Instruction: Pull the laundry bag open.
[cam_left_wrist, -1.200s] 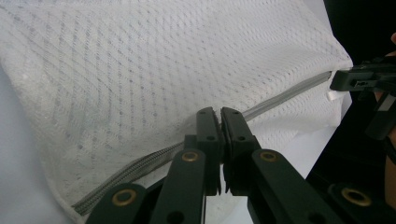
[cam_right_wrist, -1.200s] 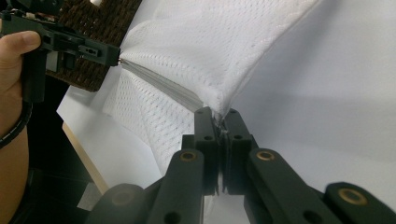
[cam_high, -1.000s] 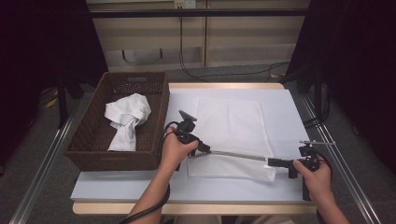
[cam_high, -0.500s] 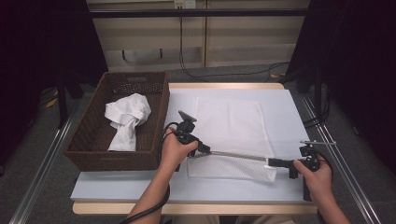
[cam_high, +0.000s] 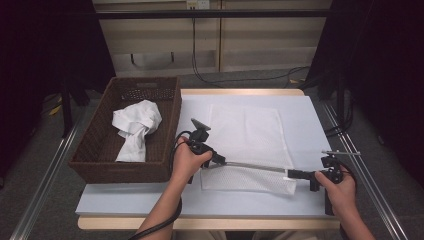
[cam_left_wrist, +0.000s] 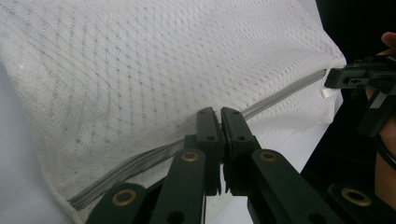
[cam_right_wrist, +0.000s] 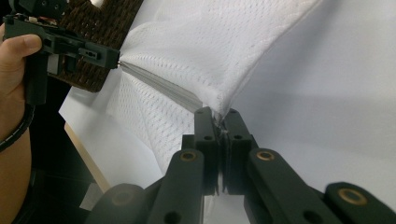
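Observation:
A white mesh laundry bag lies flat on the white table top, its grey zipper along the near edge. My left gripper is shut on the zipper edge at the bag's near left corner. In the left gripper view its jaws pinch the mesh beside the zipper. My right gripper is shut on the bag's near right corner. In the right gripper view the corner of the mesh bag sits between the pads. The zipper edge is lifted slightly and stretched taut between both grippers.
A brown wicker basket stands at the table's left, with a crumpled white cloth inside. The white table top extends bare to the right of the bag. Metal rails run along both table sides.

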